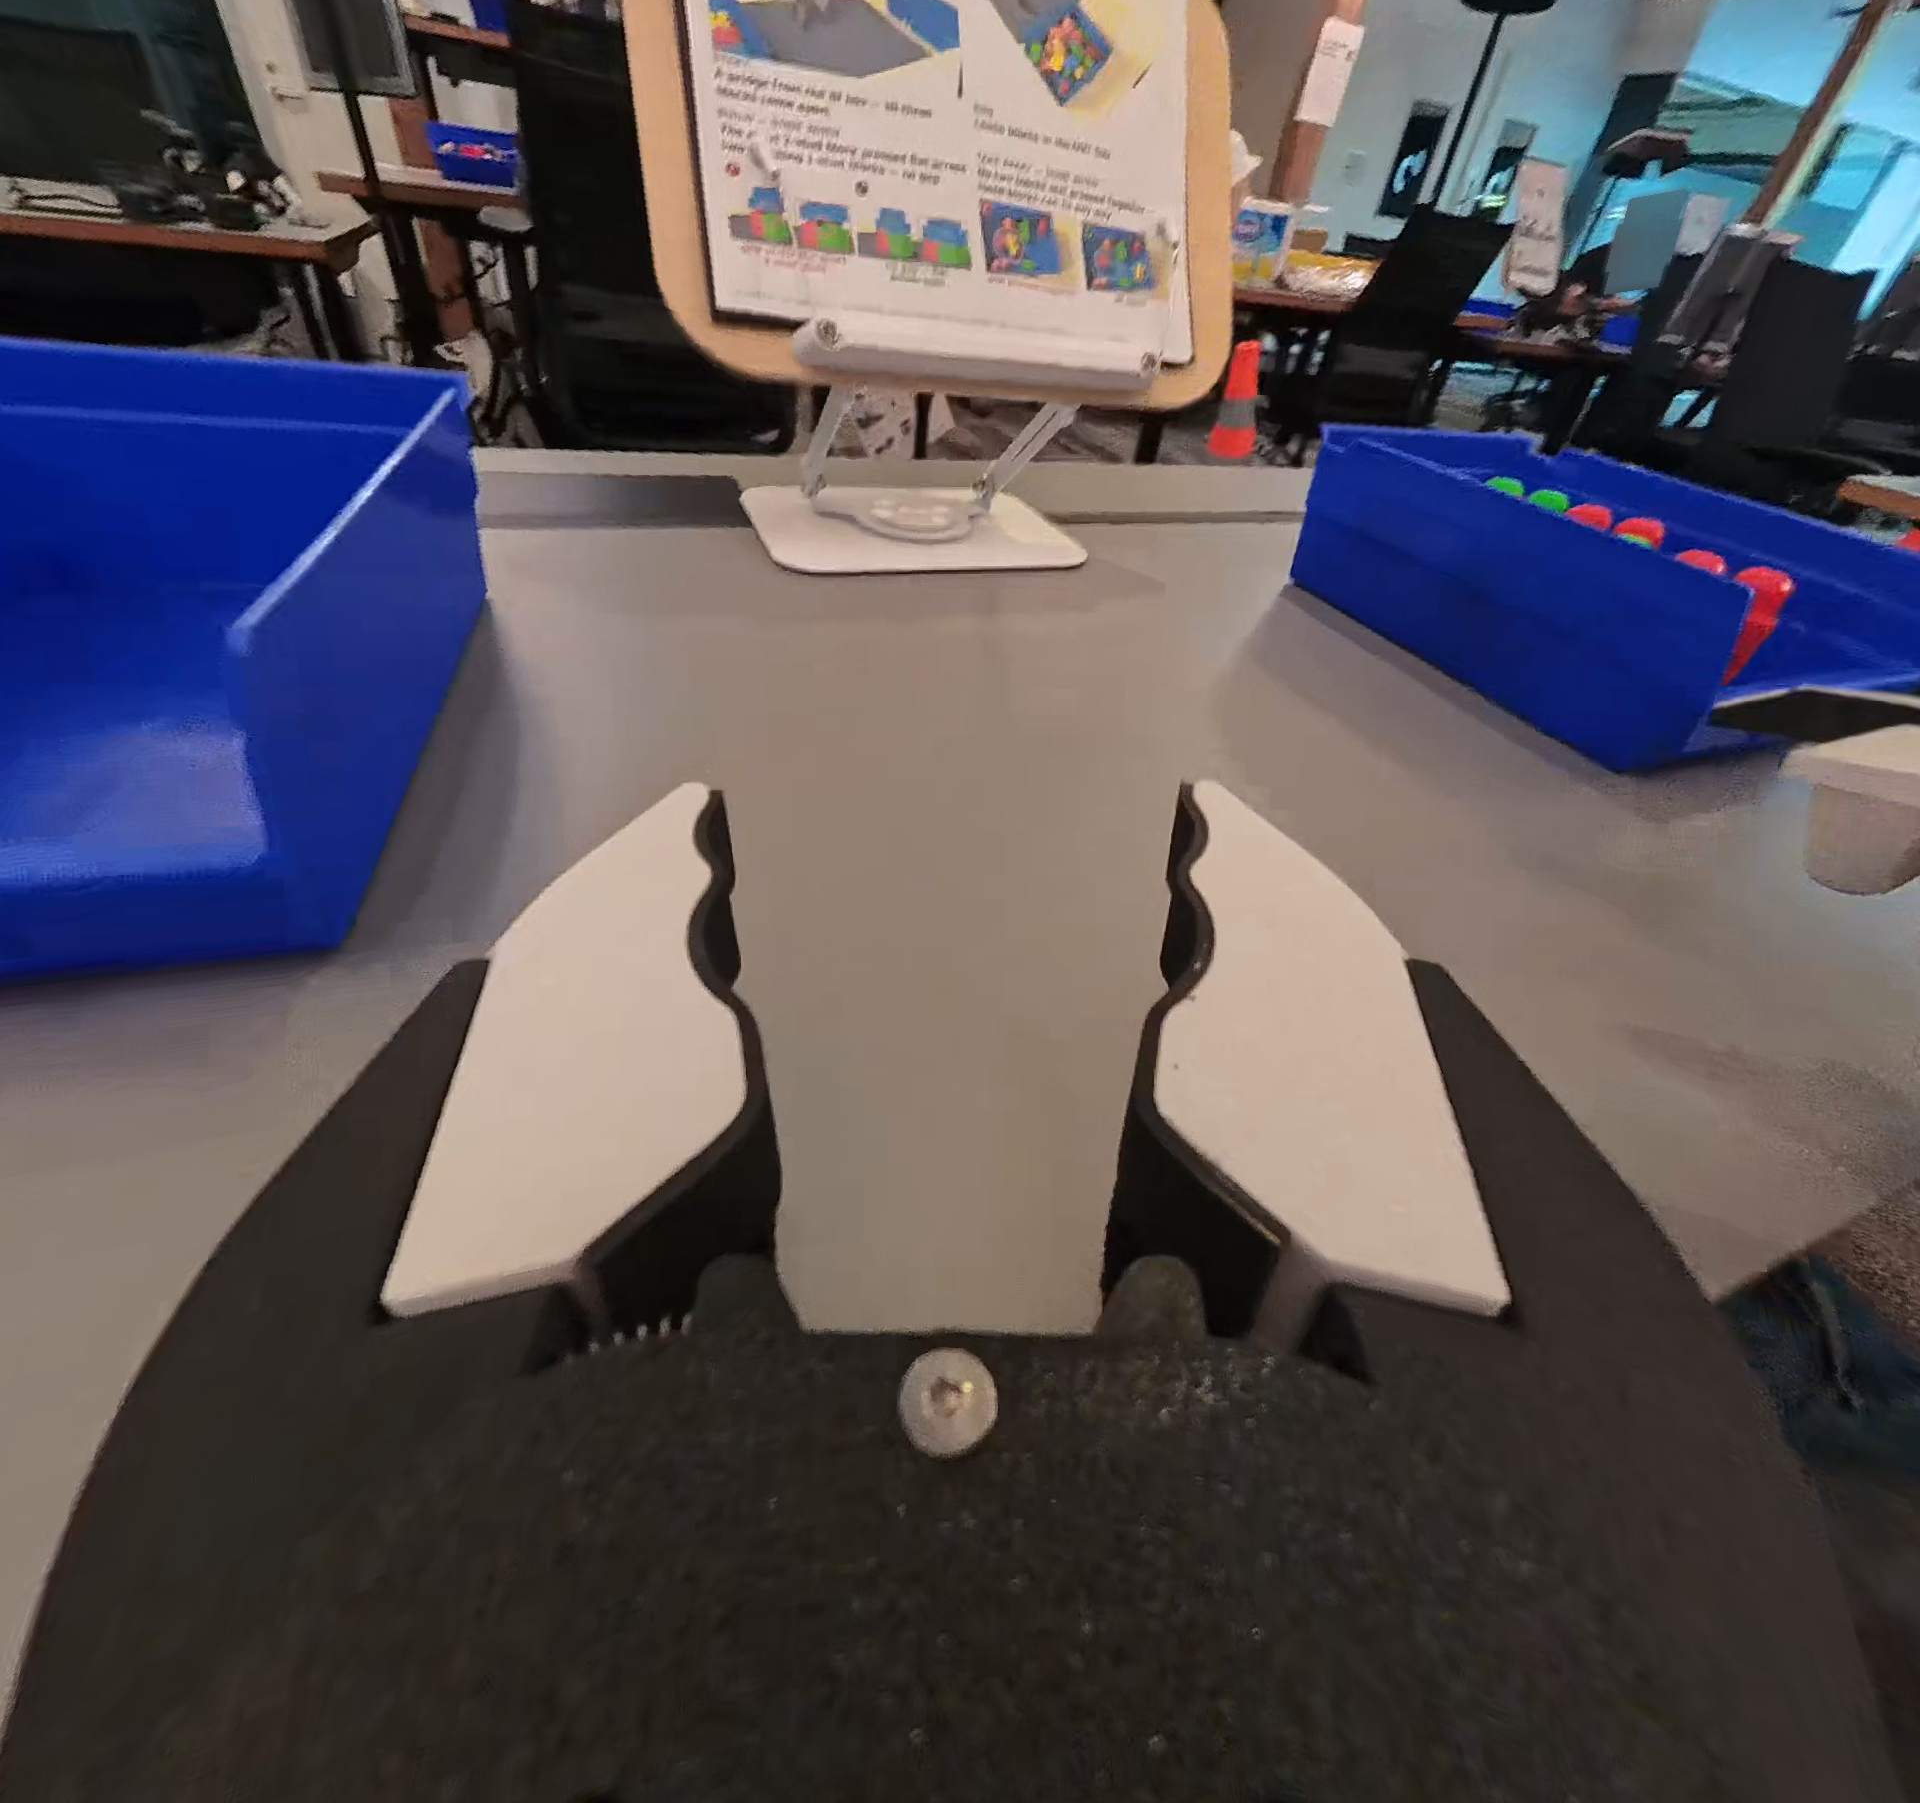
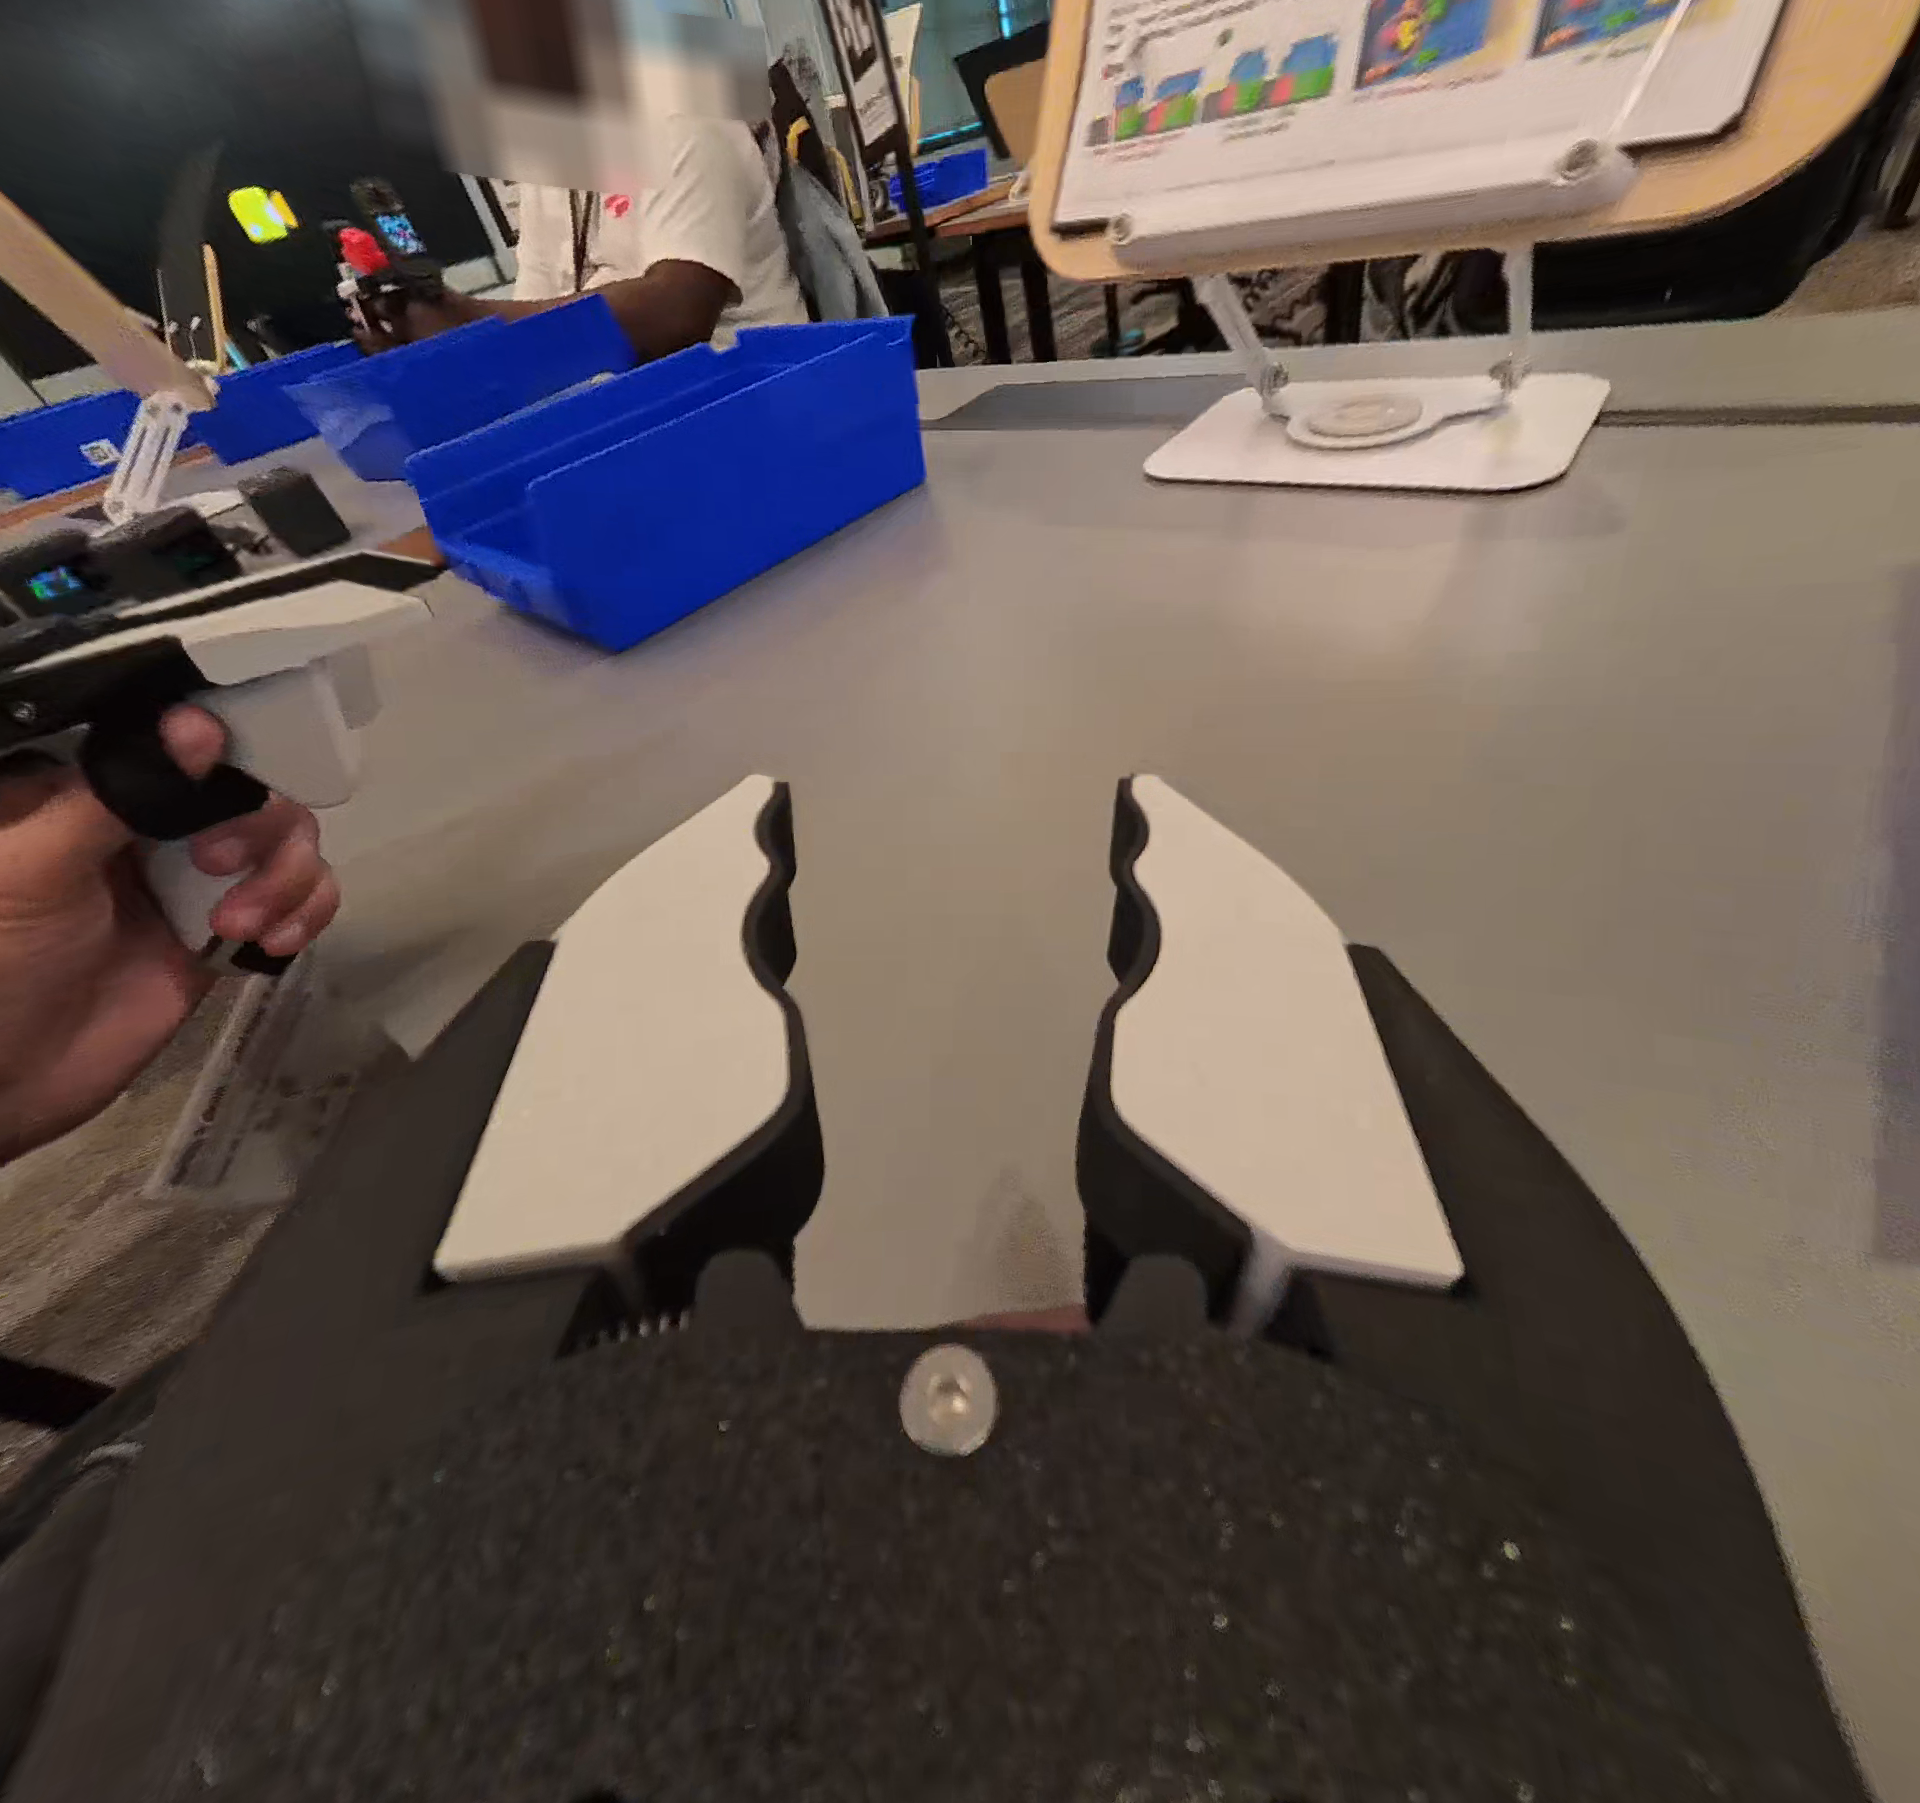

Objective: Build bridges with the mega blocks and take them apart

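Both grippers hover over the grey table [image 1: 935,714], jaws spread apart and holding nothing: the left gripper [image 1: 951,797] and the right gripper [image 2: 951,787]. Beyond them stands a white stand [image 1: 914,538] bearing an instruction sheet [image 1: 925,91]. Left of that stand sits a blue bin [image 1: 208,662]; right of it, another blue bin [image 1: 1507,631] holds the red and green mega blocks [image 1: 1642,532].

We see a grey tabletop [image 1: 935,714], dark office chairs [image 1: 1392,319] and wooden desks [image 1: 156,231] beyond, a black floor lamp [image 1: 1496,91], pale blue walls [image 1: 1756,49] (rather blurred) and patterned carpet [image 2: 114,1223].
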`<state>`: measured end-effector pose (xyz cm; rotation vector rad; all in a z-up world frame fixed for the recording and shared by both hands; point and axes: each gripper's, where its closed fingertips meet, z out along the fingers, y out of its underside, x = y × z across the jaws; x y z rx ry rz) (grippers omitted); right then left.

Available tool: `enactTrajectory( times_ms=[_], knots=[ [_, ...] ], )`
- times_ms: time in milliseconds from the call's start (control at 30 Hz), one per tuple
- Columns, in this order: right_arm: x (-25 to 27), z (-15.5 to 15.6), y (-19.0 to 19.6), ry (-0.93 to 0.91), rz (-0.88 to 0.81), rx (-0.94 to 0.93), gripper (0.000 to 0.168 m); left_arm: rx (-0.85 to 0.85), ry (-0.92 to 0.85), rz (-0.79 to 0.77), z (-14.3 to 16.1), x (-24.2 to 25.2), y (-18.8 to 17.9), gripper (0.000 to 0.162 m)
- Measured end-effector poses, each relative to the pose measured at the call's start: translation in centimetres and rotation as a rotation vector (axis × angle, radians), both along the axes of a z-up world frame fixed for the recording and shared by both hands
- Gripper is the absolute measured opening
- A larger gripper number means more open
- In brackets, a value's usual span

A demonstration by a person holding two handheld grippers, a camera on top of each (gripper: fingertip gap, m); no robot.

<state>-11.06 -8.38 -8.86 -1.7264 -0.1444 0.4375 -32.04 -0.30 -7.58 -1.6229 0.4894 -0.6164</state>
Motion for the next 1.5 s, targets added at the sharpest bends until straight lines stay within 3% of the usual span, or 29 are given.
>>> enactTrajectory(
  times_ms=[100, 433, 533, 700, 800, 900, 1033, 1100, 1300, 1400, 1500],
  knots=[
    [-0.1, -0.5, -0.4, -0.112, -0.022, -0.001, 0.057, 0.005, 0.035, 0.031, -1.1, -0.8, -1.9, 0.080],
    [1.1, -1.1, -0.6, -0.044, -0.024, -0.027, 0.056, -0.030, 0.066, 0.028, -2.1, 0.0, -2.6, 0.083],
    [2.4, -0.3, -1.1, -0.027, -0.052, -0.006, 0.056, -0.050, 0.048, -0.027, -1.6, 2.6, -3.0, 0.084],
    [11.3, 1.4, -2.9, -0.078, -0.283, 0.026, 0.056, -0.037, 0.030, -0.239, 0.9, 15.9, -5.3, 0.080],
    [19.3, -0.6, -5.3, -0.189, -0.498, -0.102, 0.055, -0.019, 0.056, -0.353, 1.2, 27.0, -6.7, 0.086],
    [24.2, -2.4, -8.0, -0.197, -0.630, -0.162, 0.055, -0.081, 0.086, -0.397, -0.3, 36.9, -7.3, 0.088],
    [26.6, -2.5, -10.8, -0.165, -0.698, -0.167, 0.055, -0.162, 0.185, -0.343, -3.9, 44.0, -5.4, 0.081],
    [26.9, -2.3, -11.8, -0.145, -0.709, -0.161, 0.055, -0.241, 0.186, -0.300, -5.3, 45.1, -3.8, 0.081],
    [27.8, -3.2, -13.1, -0.143, -0.754, -0.201, 0.055, -0.360, 0.166, -0.283, -6.1, 44.6, -0.6, 0.052],
    [27.9, -3.1, -12.0, -0.124, -0.743, -0.220, 0.059, -0.378, 0.178, -0.237, -5.9, 42.6, 1.2, 0.021],
    [27.3, -3.0, -9.6, -0.062, -0.725, -0.212, 0.057, -0.370, 0.197, -0.200, -5.8, 40.6, 2.0, 0.013]
  ],
)
